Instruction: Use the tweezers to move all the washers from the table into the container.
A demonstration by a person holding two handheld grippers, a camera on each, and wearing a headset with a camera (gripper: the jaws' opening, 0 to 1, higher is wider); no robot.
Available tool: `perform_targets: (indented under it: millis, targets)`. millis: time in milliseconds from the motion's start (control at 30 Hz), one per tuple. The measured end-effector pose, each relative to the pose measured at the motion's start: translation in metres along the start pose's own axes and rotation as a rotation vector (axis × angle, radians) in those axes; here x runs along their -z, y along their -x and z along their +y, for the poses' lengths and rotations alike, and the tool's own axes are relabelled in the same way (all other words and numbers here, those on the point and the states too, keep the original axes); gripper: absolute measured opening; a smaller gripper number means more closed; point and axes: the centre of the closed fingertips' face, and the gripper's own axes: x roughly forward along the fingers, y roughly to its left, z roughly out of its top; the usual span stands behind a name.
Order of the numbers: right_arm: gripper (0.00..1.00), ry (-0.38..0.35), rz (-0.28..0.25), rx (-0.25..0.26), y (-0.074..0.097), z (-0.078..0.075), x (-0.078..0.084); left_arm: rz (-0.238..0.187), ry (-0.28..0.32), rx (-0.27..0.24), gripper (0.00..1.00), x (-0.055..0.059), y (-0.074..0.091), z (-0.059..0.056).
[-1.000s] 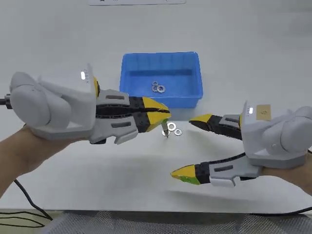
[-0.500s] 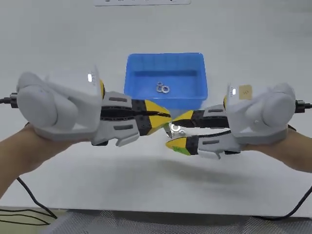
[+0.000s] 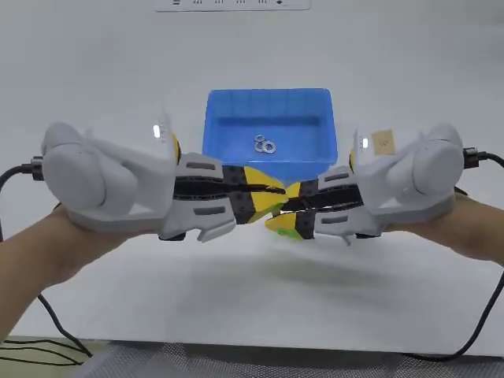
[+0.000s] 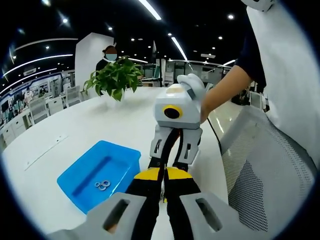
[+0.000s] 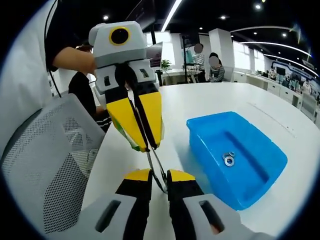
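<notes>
The blue container (image 3: 236, 110) (image 4: 117, 162) (image 5: 260, 170) stands at the table's middle back with a few washers (image 3: 265, 145) (image 4: 102, 185) (image 5: 228, 158) lying in it. In front of it the two grippers meet tip to tip. My left gripper (image 3: 276, 197) (image 4: 163, 176) (image 5: 145, 144) is shut on thin metal tweezers (image 5: 155, 161). The tweezers' free end runs down between the jaws of my right gripper (image 3: 287, 207) (image 5: 160, 180), which is shut on it. The jaws hide the table surface just beneath them in the head view.
White table all round, with its front edge and a mesh chair (image 3: 236, 362) close to me. Cables trail from both grippers (image 3: 20, 169) (image 3: 480, 161). A potted plant (image 4: 114, 77) and people stand far off in the room.
My right gripper has swung left from the table's right side, met the left gripper and closed its jaws round the tweezers. The loose washers seen earlier are now covered.
</notes>
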Motion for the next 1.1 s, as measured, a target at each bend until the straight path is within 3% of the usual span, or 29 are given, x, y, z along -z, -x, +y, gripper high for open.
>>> perform_targets:
  millis: [300,467,567,767,833,967,1067,1100]
  targets:
    - [0.12,0.073,0.028,-0.037,-0.004,0.002,0.005,0.005,-0.005,0.011,0.05,0.000,-0.004,-0.001]
    - [0.11,0.098,0.015,-0.061,-0.003,0.002,0.005,0.013,-0.008,0.017,0.05,-0.002,-0.007,-0.001]
    - [0.11,0.105,0.011,-0.055,-0.003,0.002,0.004,0.001,0.047,0.012,0.06,-0.002,-0.008,0.002]
    - [0.10,0.097,0.006,-0.036,-0.003,0.000,0.004,-0.018,0.074,-0.018,0.07,-0.004,-0.008,0.003]
    - [0.10,0.103,0.008,-0.044,-0.004,0.004,0.003,-0.046,0.107,0.001,0.07,-0.010,-0.007,-0.002]
    - [0.10,0.096,-0.001,-0.038,-0.001,0.007,-0.004,-0.100,0.141,-0.019,0.08,-0.020,0.000,-0.002]
    - [0.09,0.090,-0.011,-0.025,0.003,0.007,-0.008,-0.188,0.183,-0.027,0.10,-0.034,0.010,-0.004]
    - [0.09,0.090,-0.010,-0.021,0.003,0.007,-0.009,-0.200,0.191,-0.026,0.11,-0.035,0.013,-0.004]
